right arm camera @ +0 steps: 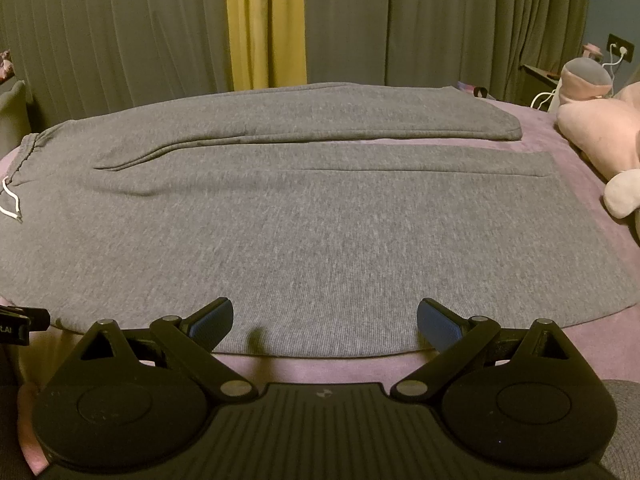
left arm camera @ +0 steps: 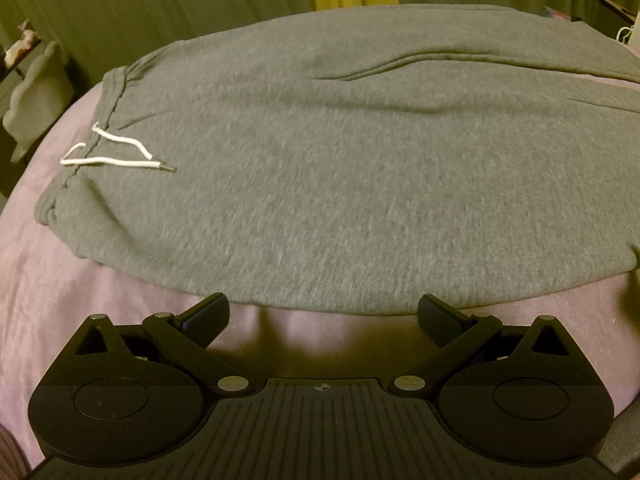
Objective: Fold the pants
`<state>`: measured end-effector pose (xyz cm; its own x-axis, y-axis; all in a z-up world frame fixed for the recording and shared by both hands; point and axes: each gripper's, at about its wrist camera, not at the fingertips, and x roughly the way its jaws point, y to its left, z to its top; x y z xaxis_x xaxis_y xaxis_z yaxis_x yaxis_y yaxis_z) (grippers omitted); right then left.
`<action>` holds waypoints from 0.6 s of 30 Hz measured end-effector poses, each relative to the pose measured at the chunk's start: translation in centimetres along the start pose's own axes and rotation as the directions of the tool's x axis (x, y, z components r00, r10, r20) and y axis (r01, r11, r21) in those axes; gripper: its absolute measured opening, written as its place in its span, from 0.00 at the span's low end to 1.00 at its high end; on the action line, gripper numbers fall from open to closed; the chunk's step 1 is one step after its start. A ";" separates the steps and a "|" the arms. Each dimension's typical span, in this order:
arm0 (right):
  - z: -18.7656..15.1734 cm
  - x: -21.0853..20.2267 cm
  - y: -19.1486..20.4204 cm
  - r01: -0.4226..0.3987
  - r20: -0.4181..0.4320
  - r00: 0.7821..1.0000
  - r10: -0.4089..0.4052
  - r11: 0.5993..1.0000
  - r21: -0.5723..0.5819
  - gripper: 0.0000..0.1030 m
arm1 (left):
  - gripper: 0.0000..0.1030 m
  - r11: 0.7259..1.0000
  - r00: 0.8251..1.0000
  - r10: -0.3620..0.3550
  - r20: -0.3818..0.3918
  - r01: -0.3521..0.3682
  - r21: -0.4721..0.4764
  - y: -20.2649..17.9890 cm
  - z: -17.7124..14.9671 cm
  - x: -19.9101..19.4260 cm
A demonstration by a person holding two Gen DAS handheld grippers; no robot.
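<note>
Left wrist view had the left gripper [left arm camera: 323, 318] spread wide, empty, just short of the near hem of the grey fleece sweatpants [left arm camera: 340, 184] lying flat on the mauve bedsheet [left arm camera: 80, 308]. The right gripper [right arm camera: 325, 320] was equally agape, tips just over the same edge. The risk ahead, I'd say: pinching sheet along with fleece, or the loose white drawstring [left arm camera: 120, 152] ahead-left getting trapped in a fold.
</note>
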<state>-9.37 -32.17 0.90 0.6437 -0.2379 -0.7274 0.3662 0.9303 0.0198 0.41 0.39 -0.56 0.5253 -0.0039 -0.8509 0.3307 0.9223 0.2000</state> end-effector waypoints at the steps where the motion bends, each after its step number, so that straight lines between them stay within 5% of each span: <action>1: 0.0 0.0 0.0 0.000 0.000 1.000 0.000 1.000 0.000 0.96 | 1.00 1.000 1.000 0.000 -0.001 0.000 0.000 0.0 0.0 0.0; 18: -0.1 0.1 -0.4 -0.002 -0.005 1.000 0.002 1.000 -0.009 0.96 | 1.00 1.000 1.000 -0.004 -0.005 0.004 -0.010 0.2 0.1 0.0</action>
<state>-9.52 -32.52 0.78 0.6414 -0.2346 -0.7305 0.3587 0.9333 0.0152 0.55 0.52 -0.50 0.5204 -0.0057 -0.8539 0.3246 0.9262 0.1916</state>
